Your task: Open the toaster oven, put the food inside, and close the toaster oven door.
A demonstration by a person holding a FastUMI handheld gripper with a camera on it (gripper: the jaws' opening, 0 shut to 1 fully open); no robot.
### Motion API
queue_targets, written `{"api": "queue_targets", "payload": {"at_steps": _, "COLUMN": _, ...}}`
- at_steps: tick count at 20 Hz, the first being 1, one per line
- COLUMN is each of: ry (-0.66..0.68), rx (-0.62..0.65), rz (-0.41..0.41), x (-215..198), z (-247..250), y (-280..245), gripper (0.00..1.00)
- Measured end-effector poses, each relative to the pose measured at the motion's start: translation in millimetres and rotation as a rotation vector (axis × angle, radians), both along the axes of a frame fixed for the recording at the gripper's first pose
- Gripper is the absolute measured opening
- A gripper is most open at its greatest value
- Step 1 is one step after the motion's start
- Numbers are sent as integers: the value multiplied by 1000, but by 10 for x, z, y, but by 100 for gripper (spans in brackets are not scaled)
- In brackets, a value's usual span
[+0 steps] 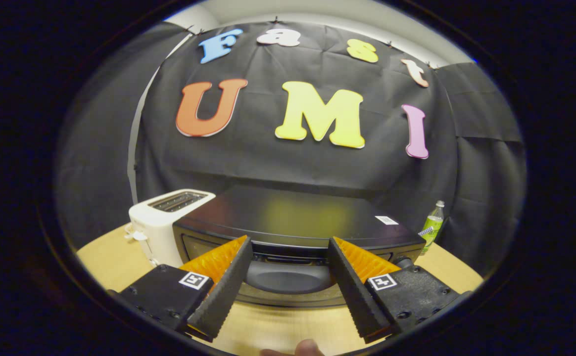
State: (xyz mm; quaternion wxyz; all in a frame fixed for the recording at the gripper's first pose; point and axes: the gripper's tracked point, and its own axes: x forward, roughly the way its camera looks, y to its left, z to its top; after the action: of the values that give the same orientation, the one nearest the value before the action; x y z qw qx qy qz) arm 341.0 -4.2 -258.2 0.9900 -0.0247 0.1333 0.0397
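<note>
A black toaster oven (293,212) stands on the wooden table (278,326), seen from above and in front. Its door looks closed, and the wide dark door handle (288,277) runs along the upper front. My gripper (290,241) is open. Its two fingers straddle the handle, with the tips reaching up to the oven's top front edge. Nothing is held between them, and I cannot tell whether they touch the door.
A white slot toaster (162,225) stands close against the oven's left side. A green bottle (432,227) stands at the oven's right rear corner. Black cloth hangs behind the table. A fingertip (309,348) shows below the fingers.
</note>
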Motion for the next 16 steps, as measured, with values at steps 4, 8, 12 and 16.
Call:
{"api": "queue_targets", "payload": {"at_steps": 4, "ry": 4, "rx": 41, "rz": 20, "x": -64, "z": -38, "y": -3, "gripper": 100}}
{"api": "queue_targets", "payload": {"at_steps": 8, "ry": 28, "rx": 45, "rz": 18, "x": -401, "z": -120, "y": -19, "gripper": 100}}
{"api": "queue_targets", "payload": {"at_steps": 12, "ry": 82, "rx": 11, "rz": 20, "x": -762, "z": -295, "y": -48, "gripper": 100}}
{"api": "queue_targets", "payload": {"at_steps": 16, "ry": 172, "rx": 12, "rz": 28, "x": -1023, "z": -479, "y": -69, "gripper": 100}}
